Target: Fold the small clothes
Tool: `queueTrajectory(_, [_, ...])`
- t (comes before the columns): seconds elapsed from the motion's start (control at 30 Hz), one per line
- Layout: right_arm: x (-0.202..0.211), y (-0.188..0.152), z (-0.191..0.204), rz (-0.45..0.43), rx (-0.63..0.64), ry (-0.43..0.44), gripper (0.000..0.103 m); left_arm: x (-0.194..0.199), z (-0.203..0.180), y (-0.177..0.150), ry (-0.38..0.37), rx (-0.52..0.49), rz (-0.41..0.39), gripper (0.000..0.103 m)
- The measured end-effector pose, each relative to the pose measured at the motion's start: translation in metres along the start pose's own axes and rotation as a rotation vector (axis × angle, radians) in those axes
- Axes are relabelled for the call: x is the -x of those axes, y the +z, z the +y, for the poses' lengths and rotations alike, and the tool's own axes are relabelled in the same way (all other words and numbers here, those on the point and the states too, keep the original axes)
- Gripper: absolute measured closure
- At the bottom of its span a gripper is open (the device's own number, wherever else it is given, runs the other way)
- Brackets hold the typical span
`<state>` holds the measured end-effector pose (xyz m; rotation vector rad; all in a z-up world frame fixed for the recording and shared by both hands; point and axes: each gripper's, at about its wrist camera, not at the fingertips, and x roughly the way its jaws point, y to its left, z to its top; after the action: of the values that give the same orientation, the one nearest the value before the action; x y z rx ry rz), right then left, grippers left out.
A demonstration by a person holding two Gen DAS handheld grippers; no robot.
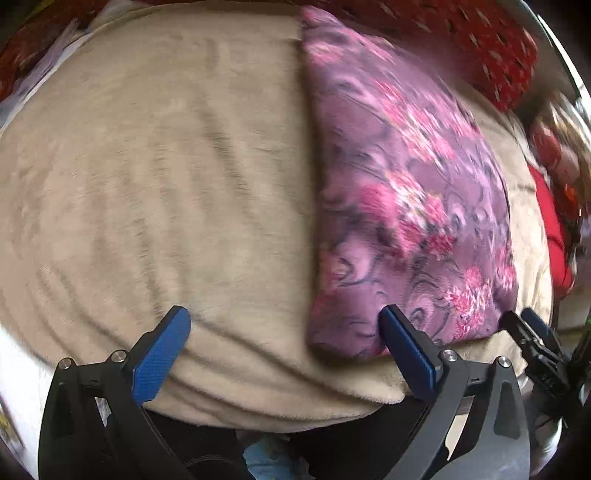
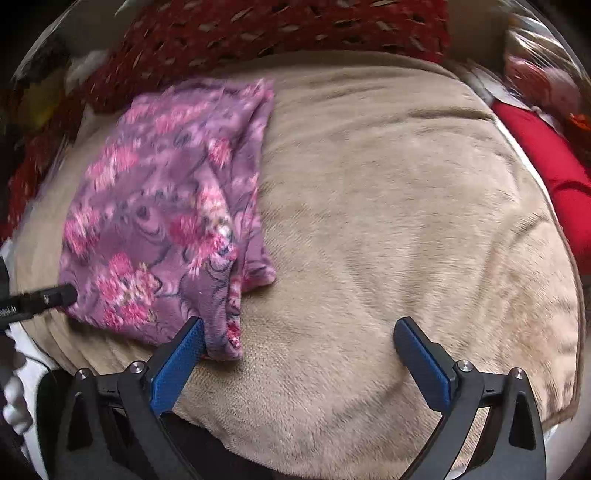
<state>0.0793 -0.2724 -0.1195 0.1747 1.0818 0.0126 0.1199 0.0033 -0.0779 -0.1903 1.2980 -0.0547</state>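
The garment (image 1: 406, 206), purple with pink flowers, is lying folded into a long strip on a beige blanket (image 1: 166, 184), reaching from the near edge toward the far one. The left gripper (image 1: 284, 332) is hovering with its jaws spread wide, gripping nothing; one blue pad is sitting over the garment's near end, the other over bare blanket. The right gripper (image 2: 299, 339) is likewise standing wide apart and empty, its left pad just beside the garment's near corner. A dark red knitted cover (image 2: 280, 26) is lying beyond the blanket, and a red cloth (image 2: 546, 162) is lying at its right edge.
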Motion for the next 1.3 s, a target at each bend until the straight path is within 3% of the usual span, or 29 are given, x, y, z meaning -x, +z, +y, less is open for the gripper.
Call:
queueTrajectory(0.2, [0.025, 0.020, -0.009, -0.123, -0.083, 0.085, 0.011, 0.021, 0.017, -0.004, 0.036, 0.042, -0.072, 0.001])
queueTrajectory(0.33, [0.025, 0.042, 0.004, -0.175, -0.073, 0.160, 0.029, 0.023, 0.009, -0.005, 0.046, 0.016, -0.077, 0.001])
queueTrajectory(0.47, [0.008, 0.073, 0.012, -0.151, -0.064, 0.190, 0.030, 0.016, -0.002, 0.010, 0.032, 0.003, -0.055, 0.001])
queueTrajectory(0.53, [-0.013, 0.083, 0.020, -0.091, -0.080, 0.190, 0.032, 0.014, -0.004, 0.016, 0.029, -0.005, -0.046, 0.001])
queueTrajectory(0.57, [-0.022, 0.083, 0.020, -0.071, -0.090, 0.188, 0.036, 0.012, -0.006, 0.018, 0.029, -0.009, -0.044, 0.001])
queueTrajectory(0.6, [-0.028, 0.083, 0.021, -0.056, -0.097, 0.203, 0.057, 0.012, -0.006, 0.021, 0.025, -0.010, -0.043, 0.001])
queueTrajectory(0.63, [-0.034, 0.085, 0.022, -0.036, -0.096, 0.258, 0.071, 0.013, -0.007, 0.025, 0.015, -0.008, -0.046, 0.001])
queueTrajectory(0.67, [-0.034, 0.088, 0.023, -0.041, -0.093, 0.265, 0.072, 0.014, -0.007, 0.028, 0.005, -0.002, -0.053, 0.001])
queueTrajectory(0.73, [-0.022, 0.093, 0.023, -0.115, -0.054, 0.270, 0.093, 0.017, -0.007, 0.037, -0.017, 0.015, -0.075, 0.001])
queueTrajectory(0.8, [-0.017, 0.098, 0.016, -0.155, -0.058, 0.259, 0.102, 0.010, -0.009, 0.046, -0.013, 0.019, -0.071, 0.001])
queueTrajectory(0.87, [-0.031, 0.103, 0.006, -0.115, -0.078, 0.219, 0.103, -0.008, -0.015, 0.053, 0.012, 0.011, -0.033, 0.001])
queueTrajectory(0.93, [-0.056, 0.102, 0.000, 0.001, -0.071, 0.153, 0.103, -0.020, -0.020, 0.056, 0.012, 0.009, 0.005, 0.001])
queueTrajectory(0.97, [-0.056, 0.100, -0.006, 0.001, -0.098, 0.170, 0.103, -0.020, -0.022, 0.056, 0.010, 0.005, -0.001, 0.001])
queueTrajectory(1.07, [-0.031, 0.092, -0.021, -0.090, -0.205, 0.339, 0.094, -0.015, -0.024, 0.058, 0.000, -0.025, -0.030, 0.001])
queueTrajectory(1.1, [-0.023, 0.089, -0.022, -0.113, -0.216, 0.396, 0.089, -0.016, -0.027, 0.061, 0.000, -0.027, -0.030, 0.001])
queueTrajectory(1.17, [-0.017, 0.085, -0.016, -0.118, -0.203, 0.473, 0.066, -0.019, -0.028, 0.060, -0.007, -0.012, -0.028, 0.001])
queueTrajectory(1.2, [-0.017, 0.082, -0.008, -0.105, -0.171, 0.477, 0.047, -0.020, -0.029, 0.060, -0.006, -0.008, -0.028, 0.001])
queueTrajectory(1.27, [-0.027, 0.075, 0.016, -0.065, -0.033, 0.383, 0.054, -0.017, -0.031, 0.060, 0.002, -0.017, -0.033, 0.001])
queueTrajectory(1.3, [-0.030, 0.071, 0.027, -0.056, 0.046, 0.328, 0.082, -0.012, -0.032, 0.062, -0.001, -0.021, -0.044, 0.001])
